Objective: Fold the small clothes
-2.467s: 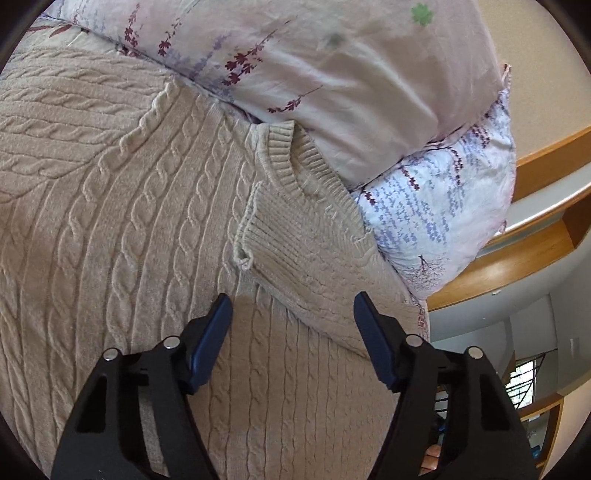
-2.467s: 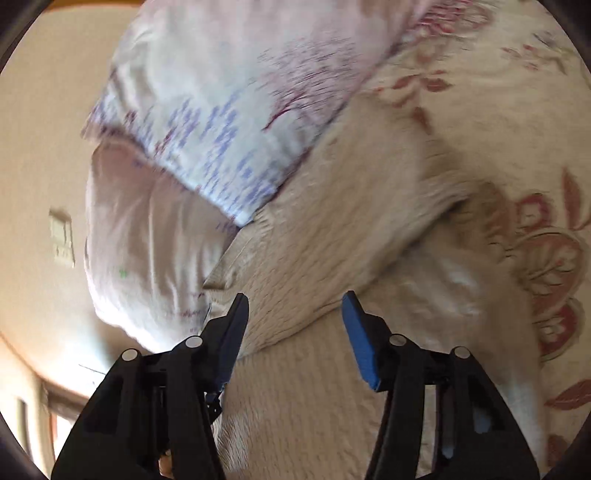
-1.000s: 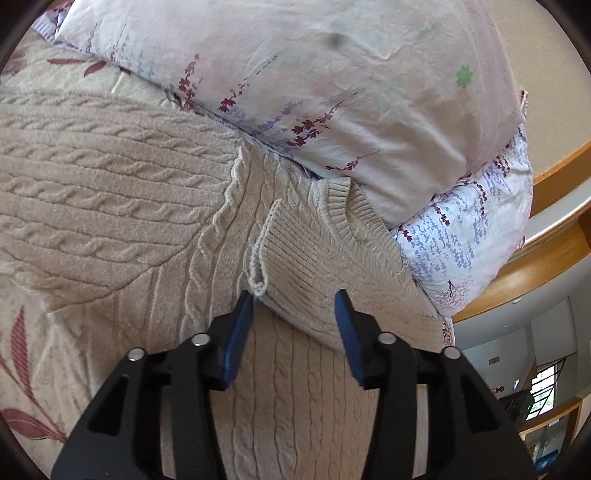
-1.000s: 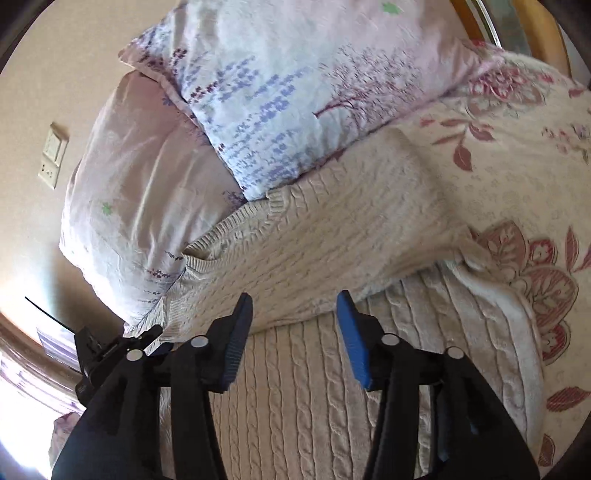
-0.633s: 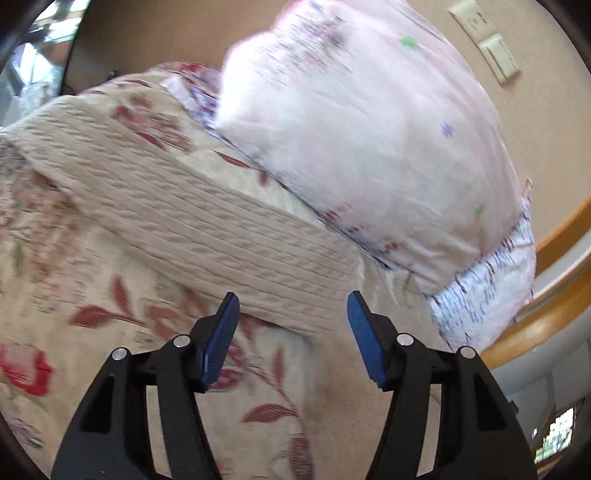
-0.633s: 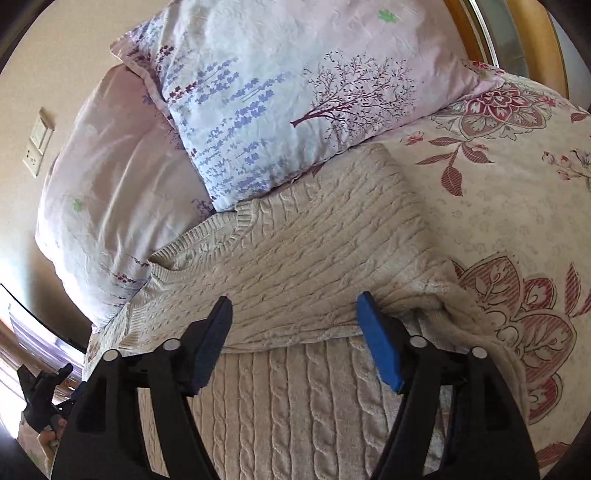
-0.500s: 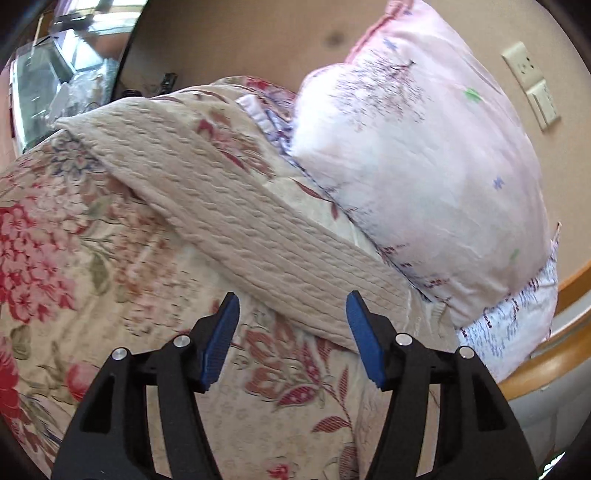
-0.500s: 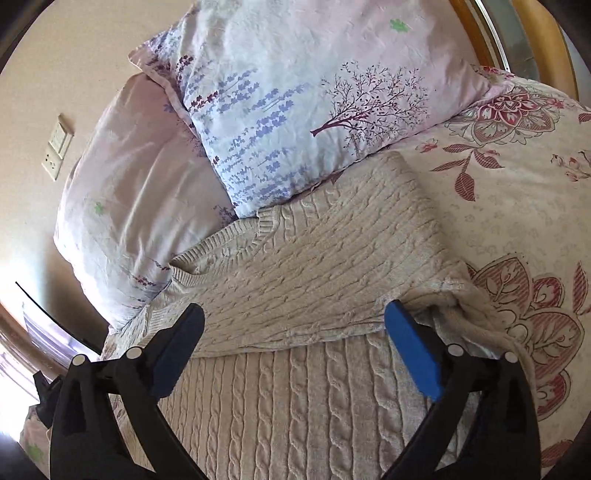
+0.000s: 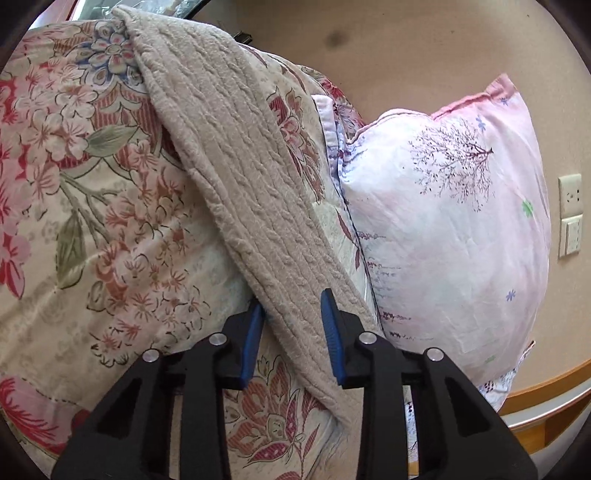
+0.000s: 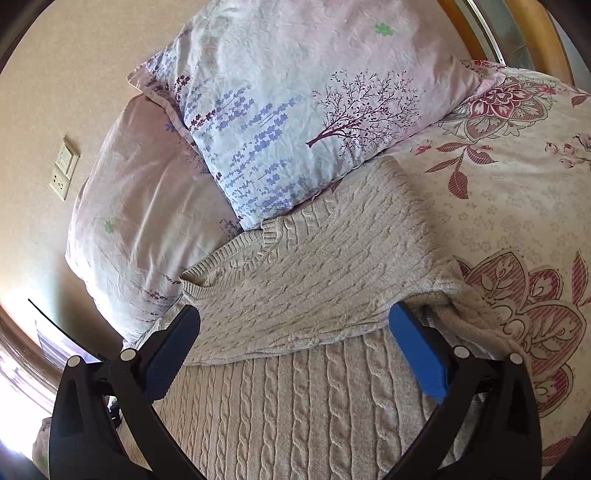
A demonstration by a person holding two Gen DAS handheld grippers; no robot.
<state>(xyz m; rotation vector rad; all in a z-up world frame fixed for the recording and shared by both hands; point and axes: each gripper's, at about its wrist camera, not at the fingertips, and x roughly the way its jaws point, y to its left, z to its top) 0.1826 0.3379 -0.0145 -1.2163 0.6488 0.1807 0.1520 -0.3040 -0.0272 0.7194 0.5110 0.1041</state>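
A beige cable-knit sweater [image 10: 295, 406] lies on the flowered bedspread [image 10: 517, 203], neck toward the pillows. One sleeve [image 10: 325, 269] is folded across its chest. My right gripper [image 10: 295, 325] hovers over the sweater's body just before that folded sleeve, wide open and holding nothing. In the left wrist view the other sleeve [image 9: 236, 177] stretches away over the bedspread [image 9: 92, 221]. My left gripper [image 9: 291, 317] sits on it near the shoulder end. Its jaws are closing, and the blue pads touch the knit between them on both sides.
Two pink and lilac printed pillows [image 10: 295, 92] [image 10: 140, 206] lean at the head of the bed against the sweater's neck. One pillow [image 9: 443, 229] lies right of the left gripper. Wall sockets [image 9: 570, 192] and a wooden headboard [image 10: 532, 33] stand behind.
The left gripper swung from the neckline out to the stretched sleeve, rolled, and narrowed its jaws around it. The right gripper stayed in place and opened wide.
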